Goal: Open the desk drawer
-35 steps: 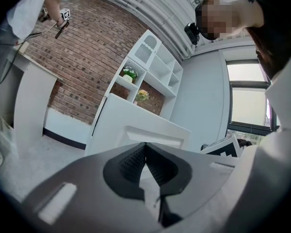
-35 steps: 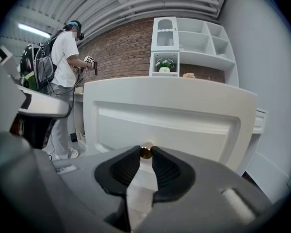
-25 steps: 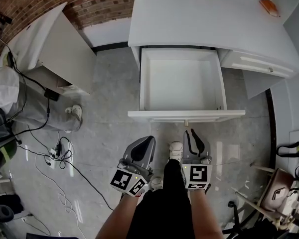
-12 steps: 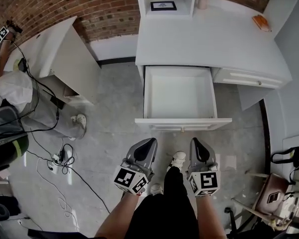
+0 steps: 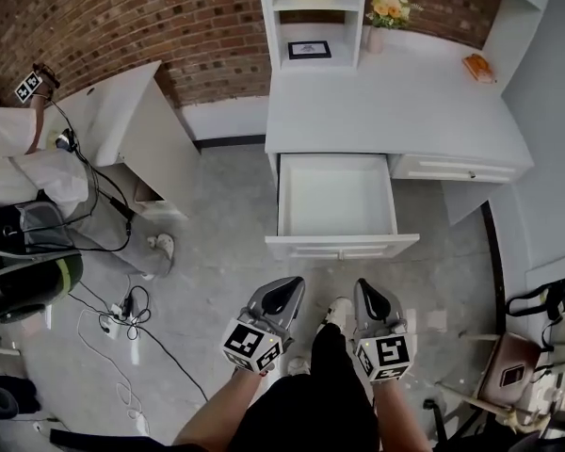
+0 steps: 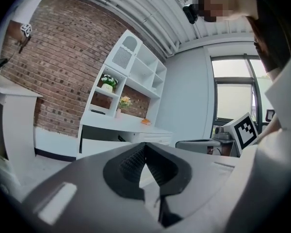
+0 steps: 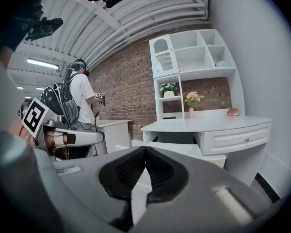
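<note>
Grey plastic jaws on both grippers are pinched shut with nothing in them. The left gripper (image 5: 284,292) and right gripper (image 5: 369,290) hang side by side out in front of the desk (image 5: 395,102), clear of it, and each gripper view shows its ribbed pads meeting at the tips. A white shoe (image 5: 336,310) pokes out between them on the grey floor (image 5: 217,252). Just past that, the desk drawer (image 5: 342,247) is pulled right out from under the desk's left half. Only the head view looks down into it, and it's bare white inside. The gripper views catch it side-on, so you can't see the bottom there. A second drawer (image 5: 452,169) under the desk's right half is shut. On the desk's back edge there's a shelf unit (image 5: 315,17) with a framed picture (image 5: 309,50), flowers (image 5: 388,6) beside it, and something orange (image 5: 478,67) toward the desk's right end. A brick wall (image 5: 151,26) runs behind. Left of the desk sits a white cabinet (image 5: 122,121) with cables (image 5: 122,299) trailing over the floor in front of it. Only the right gripper view shows a person with a backpack (image 7: 80,101) standing over there, and only the left gripper view shows the window (image 6: 233,101) off to the desk's right. A chair (image 5: 513,370) sits well in front of the desk's right end.
</note>
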A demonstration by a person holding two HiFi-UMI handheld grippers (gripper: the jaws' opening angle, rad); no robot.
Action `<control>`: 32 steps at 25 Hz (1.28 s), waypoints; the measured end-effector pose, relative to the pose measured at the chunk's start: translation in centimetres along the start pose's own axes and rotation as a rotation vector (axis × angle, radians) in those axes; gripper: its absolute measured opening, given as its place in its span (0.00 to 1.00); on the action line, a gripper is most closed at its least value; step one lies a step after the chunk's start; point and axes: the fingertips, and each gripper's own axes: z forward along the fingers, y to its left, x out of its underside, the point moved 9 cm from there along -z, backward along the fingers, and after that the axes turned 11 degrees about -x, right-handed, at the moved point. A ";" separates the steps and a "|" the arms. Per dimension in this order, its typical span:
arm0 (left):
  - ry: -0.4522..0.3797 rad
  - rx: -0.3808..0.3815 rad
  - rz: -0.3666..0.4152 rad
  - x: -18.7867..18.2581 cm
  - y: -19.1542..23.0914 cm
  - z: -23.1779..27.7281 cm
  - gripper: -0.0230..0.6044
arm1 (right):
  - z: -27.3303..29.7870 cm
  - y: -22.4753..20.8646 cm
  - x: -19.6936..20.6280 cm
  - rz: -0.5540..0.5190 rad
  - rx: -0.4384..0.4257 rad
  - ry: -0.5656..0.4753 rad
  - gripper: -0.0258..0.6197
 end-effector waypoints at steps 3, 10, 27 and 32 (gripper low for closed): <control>-0.008 0.007 0.017 -1.7 -0.5 -0.6 0.04 | -1.1 0.3 -1.7 -0.006 -0.001 -0.005 0.04; -0.039 -0.011 0.032 -4.4 -1.7 -2.9 0.04 | -3.9 1.5 -4.7 -0.028 -0.002 -0.029 0.04; -0.067 -0.062 0.004 -6.3 -4.0 -8.8 0.04 | -8.7 5.1 -6.8 -0.004 0.002 -0.046 0.04; -0.059 -0.088 -0.003 -6.6 -4.1 -9.6 0.04 | -9.1 5.4 -7.0 0.001 -0.013 -0.043 0.04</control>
